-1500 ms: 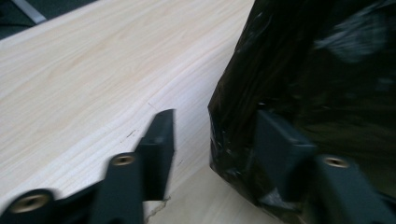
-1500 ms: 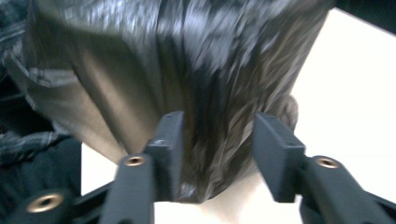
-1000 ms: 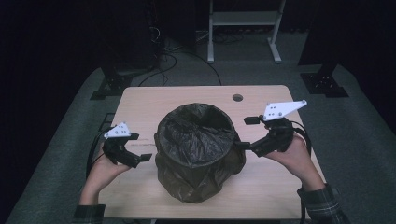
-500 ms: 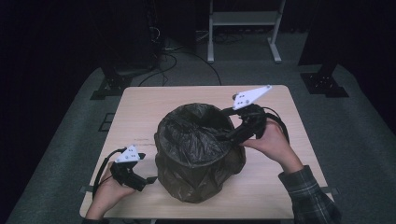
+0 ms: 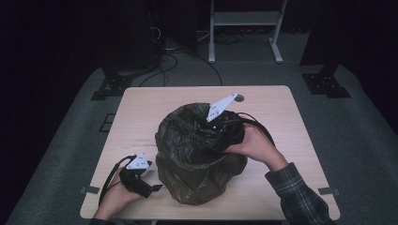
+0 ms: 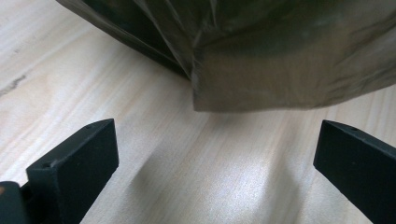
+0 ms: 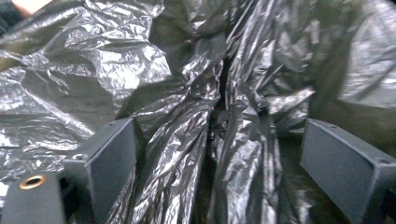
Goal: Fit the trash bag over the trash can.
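A bin lined with a dark, crinkled plastic bag (image 5: 187,178) stands in the middle of the wooden table (image 5: 155,108). My right gripper (image 5: 207,137) reaches over the right rim into the bag's mouth. In the right gripper view its jaws stand open (image 7: 219,158), with folds of the bag (image 7: 177,84) between and beyond them, not pinched. My left gripper (image 5: 154,189) rests low at the table's near left, pointing at the bin's base. In the left gripper view it is open (image 6: 215,158), nothing between the jaws, and the bag's hanging lower edge (image 6: 280,60) lies just ahead.
A round cable hole (image 5: 240,98) sits at the table's far edge. Beyond the table stand a white frame (image 5: 244,18), black stand feet (image 5: 110,86) (image 5: 326,82) and loose cables (image 5: 164,51) on grey carpet.
My right gripper has swung from beside the bin's right side over the rim and down into the bag. My left gripper has pulled back toward the near left edge of the table.
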{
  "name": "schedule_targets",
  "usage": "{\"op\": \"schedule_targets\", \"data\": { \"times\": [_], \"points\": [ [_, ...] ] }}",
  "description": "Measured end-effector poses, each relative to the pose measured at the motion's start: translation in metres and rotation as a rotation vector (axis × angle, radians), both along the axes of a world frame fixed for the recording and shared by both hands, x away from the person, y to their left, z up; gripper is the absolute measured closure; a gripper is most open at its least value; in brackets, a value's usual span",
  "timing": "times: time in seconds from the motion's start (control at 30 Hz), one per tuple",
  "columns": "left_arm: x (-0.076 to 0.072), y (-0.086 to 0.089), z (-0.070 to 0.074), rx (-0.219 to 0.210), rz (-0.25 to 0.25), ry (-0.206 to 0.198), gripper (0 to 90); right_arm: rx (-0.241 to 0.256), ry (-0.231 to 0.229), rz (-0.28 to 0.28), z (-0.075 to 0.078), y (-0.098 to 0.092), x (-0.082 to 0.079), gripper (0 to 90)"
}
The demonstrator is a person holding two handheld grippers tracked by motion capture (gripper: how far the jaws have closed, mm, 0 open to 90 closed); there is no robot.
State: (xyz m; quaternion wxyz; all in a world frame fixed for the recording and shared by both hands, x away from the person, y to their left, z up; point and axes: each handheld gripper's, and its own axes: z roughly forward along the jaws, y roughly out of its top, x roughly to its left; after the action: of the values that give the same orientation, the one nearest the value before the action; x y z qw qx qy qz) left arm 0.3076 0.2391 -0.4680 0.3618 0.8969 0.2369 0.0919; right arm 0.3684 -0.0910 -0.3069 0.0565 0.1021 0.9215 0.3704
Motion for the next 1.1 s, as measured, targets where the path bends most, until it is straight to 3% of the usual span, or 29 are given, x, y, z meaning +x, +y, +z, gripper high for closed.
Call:
{"op": "schedule_targets", "data": {
  "times": [0.07, 0.17, 0.27, 0.4, 0.53, 0.6, 0.67, 0.83, 0.87, 0.97, 1.1],
  "points": [
    [0.000, -0.001, -0.002, 0.002, -0.008, 0.010, 0.0, -0.035, -0.001, 0.015, -0.003, 0.007, -0.001, 10.2],
    [0.001, -0.002, -0.005, 0.006, -0.017, 0.020, 0.0, -0.087, 0.051, 0.028, -0.012, 0.017, -0.001, 10.2],
    [0.001, -0.003, -0.007, 0.009, -0.024, 0.026, 0.0, -0.088, 0.107, 0.031, -0.014, 0.018, 0.002, 10.3],
    [0.001, -0.004, -0.009, 0.030, -0.035, 0.022, 0.0, -0.115, 0.127, 0.033, -0.015, 0.021, 0.002, 10.3],
    [0.001, -0.004, -0.010, 0.023, -0.040, 0.021, 0.0, -0.098, 0.084, 0.024, -0.011, 0.018, -0.001, 10.1],
    [0.001, -0.004, -0.010, 0.024, -0.043, 0.017, 0.0, -0.082, 0.076, 0.013, -0.005, 0.015, -0.002, 10.0],
    [0.001, -0.004, -0.010, 0.032, -0.046, 0.008, 0.0, -0.062, 0.035, 0.013, 0.004, 0.012, -0.003, 10.0],
    [0.000, -0.004, -0.011, 0.030, -0.051, -0.003, 0.0, 0.034, -0.004, 0.004, 0.032, 0.011, -0.005, 10.0],
    [0.000, -0.004, -0.012, 0.027, -0.050, -0.005, 0.0, 0.048, -0.016, 0.004, 0.037, 0.015, -0.005, 10.0],
    [0.000, -0.003, -0.013, 0.015, -0.053, -0.011, 0.0, 0.062, 0.003, 0.016, 0.043, 0.030, 0.000, 10.0],
    [-0.001, -0.002, -0.014, 0.001, -0.050, -0.017, 0.0, 0.039, 0.005, 0.002, 0.036, 0.050, 0.012, 9.9]
  ]
}}
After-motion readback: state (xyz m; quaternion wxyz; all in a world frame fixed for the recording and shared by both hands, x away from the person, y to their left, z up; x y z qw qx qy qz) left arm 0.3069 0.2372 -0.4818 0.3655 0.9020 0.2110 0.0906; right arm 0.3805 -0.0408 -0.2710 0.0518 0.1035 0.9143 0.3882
